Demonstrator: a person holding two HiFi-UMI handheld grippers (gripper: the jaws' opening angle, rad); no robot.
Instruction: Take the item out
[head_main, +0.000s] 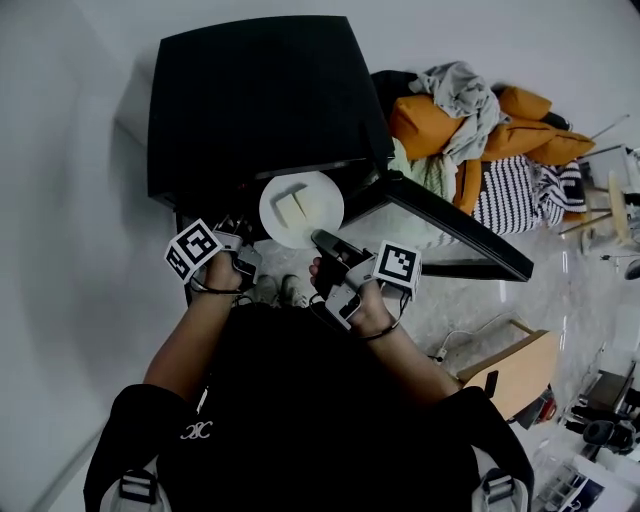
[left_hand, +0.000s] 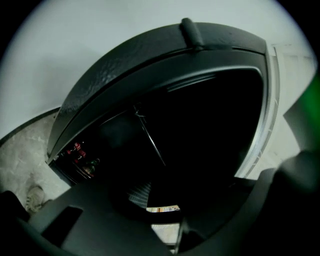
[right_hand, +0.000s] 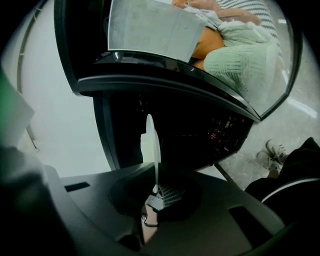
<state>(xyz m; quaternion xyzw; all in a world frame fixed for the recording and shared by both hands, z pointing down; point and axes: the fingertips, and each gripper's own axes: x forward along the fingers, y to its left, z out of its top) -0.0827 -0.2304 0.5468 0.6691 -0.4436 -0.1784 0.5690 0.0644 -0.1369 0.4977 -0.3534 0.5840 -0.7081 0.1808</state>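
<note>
White plate with two pale pieces clamped by its near rim in right gripper, extending straight ahead at open black oven mouth; left gripper just beside, jaws apart, empty.

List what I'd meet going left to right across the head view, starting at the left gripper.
Left gripper → white round plate carrying two pale slices → open black glass-paned appliance door → black-and-white striped cloth. The right gripper overlaps the plate, so I left it out.
</note>
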